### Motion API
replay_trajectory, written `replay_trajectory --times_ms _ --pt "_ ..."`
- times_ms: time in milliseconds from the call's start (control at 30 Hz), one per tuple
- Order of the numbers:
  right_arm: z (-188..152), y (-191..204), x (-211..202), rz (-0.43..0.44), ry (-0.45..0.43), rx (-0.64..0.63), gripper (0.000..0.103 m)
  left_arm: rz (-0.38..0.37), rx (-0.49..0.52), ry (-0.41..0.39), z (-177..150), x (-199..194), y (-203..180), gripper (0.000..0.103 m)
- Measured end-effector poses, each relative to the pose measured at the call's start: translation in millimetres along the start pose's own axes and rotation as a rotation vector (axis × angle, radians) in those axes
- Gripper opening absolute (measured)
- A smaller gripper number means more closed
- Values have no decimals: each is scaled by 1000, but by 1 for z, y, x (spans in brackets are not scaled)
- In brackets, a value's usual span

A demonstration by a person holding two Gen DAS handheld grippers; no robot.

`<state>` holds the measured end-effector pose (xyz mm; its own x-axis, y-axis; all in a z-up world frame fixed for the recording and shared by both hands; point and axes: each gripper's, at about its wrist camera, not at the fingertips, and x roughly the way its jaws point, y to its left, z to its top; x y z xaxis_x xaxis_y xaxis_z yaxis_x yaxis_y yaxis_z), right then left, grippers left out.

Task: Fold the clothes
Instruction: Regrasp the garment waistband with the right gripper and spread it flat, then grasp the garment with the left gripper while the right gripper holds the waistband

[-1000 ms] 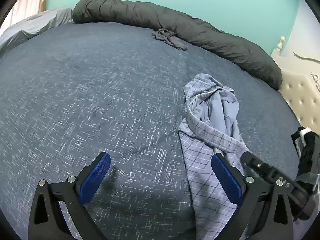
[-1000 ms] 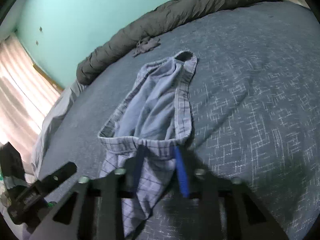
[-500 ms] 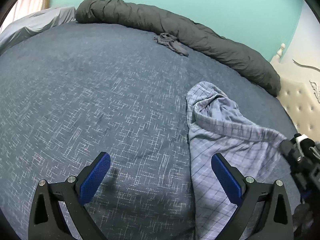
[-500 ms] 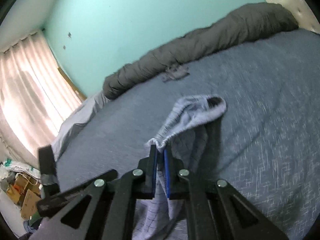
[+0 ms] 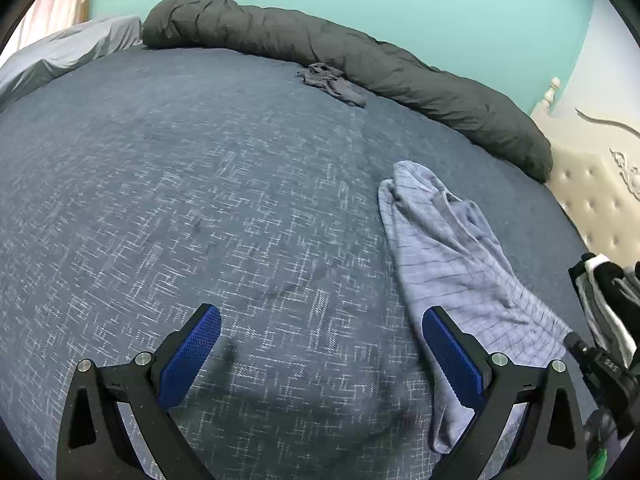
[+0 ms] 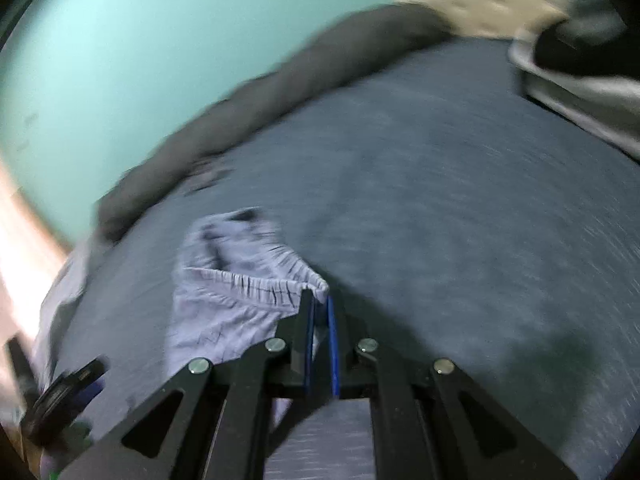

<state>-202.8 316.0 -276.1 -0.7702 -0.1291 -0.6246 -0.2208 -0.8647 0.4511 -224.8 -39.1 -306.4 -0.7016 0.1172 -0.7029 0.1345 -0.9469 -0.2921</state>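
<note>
Light blue checked shorts [image 5: 448,248] lie stretched on the dark blue bed, lower right in the left wrist view. My right gripper [image 6: 319,300] is shut on the elastic waistband of the shorts [image 6: 240,284] and holds that end lifted; the view is blurred by motion. My left gripper [image 5: 320,344] is open and empty, low over the bedcover, with its right finger [image 5: 452,356] next to the shorts' edge. The right gripper shows at the right edge of the left wrist view [image 5: 600,364].
A rolled dark grey duvet [image 5: 360,60] runs along the far side by the teal wall. A small crumpled grey garment [image 5: 332,84] lies before it. A cream tufted headboard [image 5: 592,200] is at right, a grey pillow [image 5: 60,52] far left.
My right gripper closed on the waistband and pulled it up and to the right, drawing the shorts out longer. The left gripper stayed open and shifted only slightly.
</note>
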Motion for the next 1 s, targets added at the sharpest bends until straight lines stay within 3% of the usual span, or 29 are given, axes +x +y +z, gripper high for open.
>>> replay_trajectory --times_ms 133,233,300,400,533,767,833,1000 --pt "5 1 -5 -86 -55 6 9 0 3 1 0 1 -3 103" --pt "8 18 -2 -27 -70 -32 12 6 -2 2 0 4 -3 103" --pt "3 26 8 15 -24 -50 21 2 -8 15 2 8 -4 103" --pt "-5 26 24 44 51 -44 22 -10 -6 22 9 14 -11 103" --pt "-9 15 26 54 79 11 22 -19 27 55 21 28 -27 103" --pt "-7 4 21 90 94 57 25 -23 236 126 71 77 -91 102" --pt "-5 -2 20 91 92 75 26 6 287 140 89 95 -108 102" --pt "-1 -11 20 91 85 91 27 12 332 180 109 121 -137 95"
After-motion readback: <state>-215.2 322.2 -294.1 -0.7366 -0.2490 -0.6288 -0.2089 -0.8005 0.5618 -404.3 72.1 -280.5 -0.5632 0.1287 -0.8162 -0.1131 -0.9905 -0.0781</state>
